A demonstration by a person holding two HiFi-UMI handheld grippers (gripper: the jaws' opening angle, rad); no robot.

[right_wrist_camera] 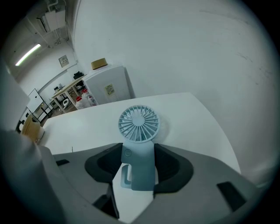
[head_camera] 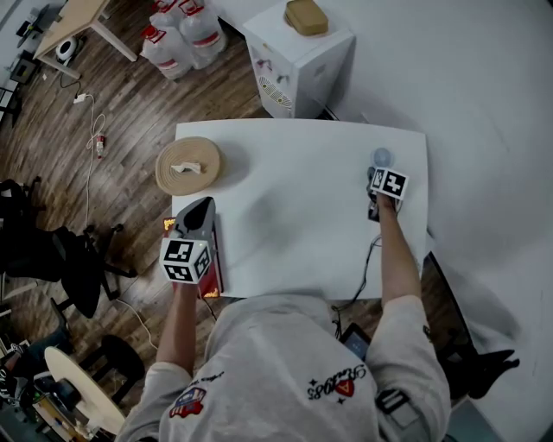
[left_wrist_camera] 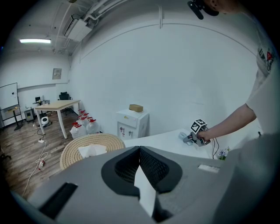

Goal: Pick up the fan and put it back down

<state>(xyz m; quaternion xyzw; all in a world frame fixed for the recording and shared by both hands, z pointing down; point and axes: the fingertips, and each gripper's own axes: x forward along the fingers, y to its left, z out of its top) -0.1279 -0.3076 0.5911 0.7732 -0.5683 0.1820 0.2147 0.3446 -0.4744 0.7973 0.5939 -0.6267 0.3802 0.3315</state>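
Observation:
A small pale blue hand fan with a round grille head stands between the jaws of my right gripper, which is shut on its handle. In the head view this gripper is over the table's far right part, with the fan's head just beyond it. Whether the fan's base touches the white table I cannot tell. My left gripper sits at the table's left edge, far from the fan. In its own view its jaws are shut with nothing between them.
A round woven holder with a tissue stands at the table's far left corner. Behind the table is a white cabinet with a brown box on top, and water jugs on the floor. A cable hangs over the near right edge.

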